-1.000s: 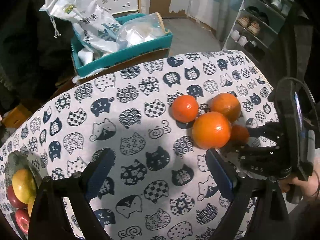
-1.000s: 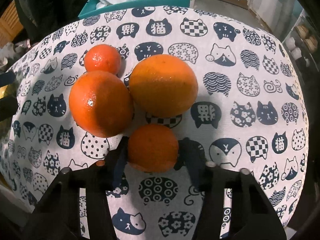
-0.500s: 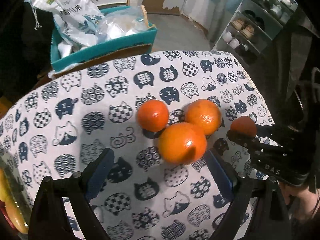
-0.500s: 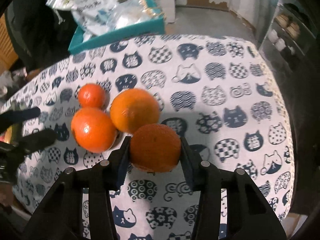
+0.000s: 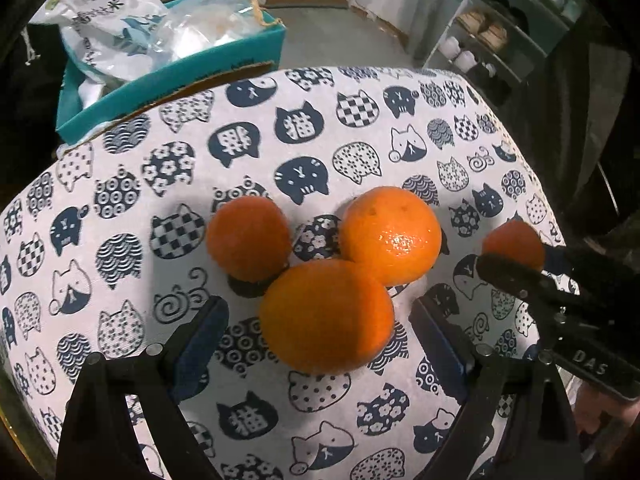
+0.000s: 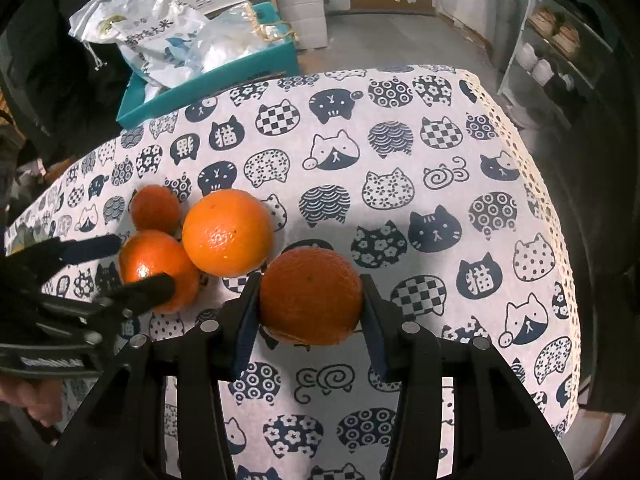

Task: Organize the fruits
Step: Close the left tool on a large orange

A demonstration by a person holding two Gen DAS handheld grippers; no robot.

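Three oranges lie together on the cat-print tablecloth (image 5: 120, 200): a near large orange (image 5: 326, 316), a far large orange (image 5: 390, 234) and a small orange (image 5: 248, 242). My left gripper (image 5: 320, 332) is open, its jaws on either side of the near large orange (image 6: 158, 270). My right gripper (image 6: 308, 300) is shut on a fourth, darker orange (image 6: 310, 294) and holds it above the cloth, right of the pile. That orange also shows in the left wrist view (image 5: 514, 244) between the right gripper's fingers (image 5: 516, 276).
A teal box (image 5: 172, 80) with plastic bags (image 5: 104, 36) stands behind the table's far edge. A shelf rack (image 6: 556, 44) stands at the far right. The table's lace-trimmed right edge (image 6: 536, 184) is near my right gripper.
My right gripper closed on the small dark orange and lifted it off the cloth, away from the pile. My left gripper moved right and forward until its jaws flank the near large orange.
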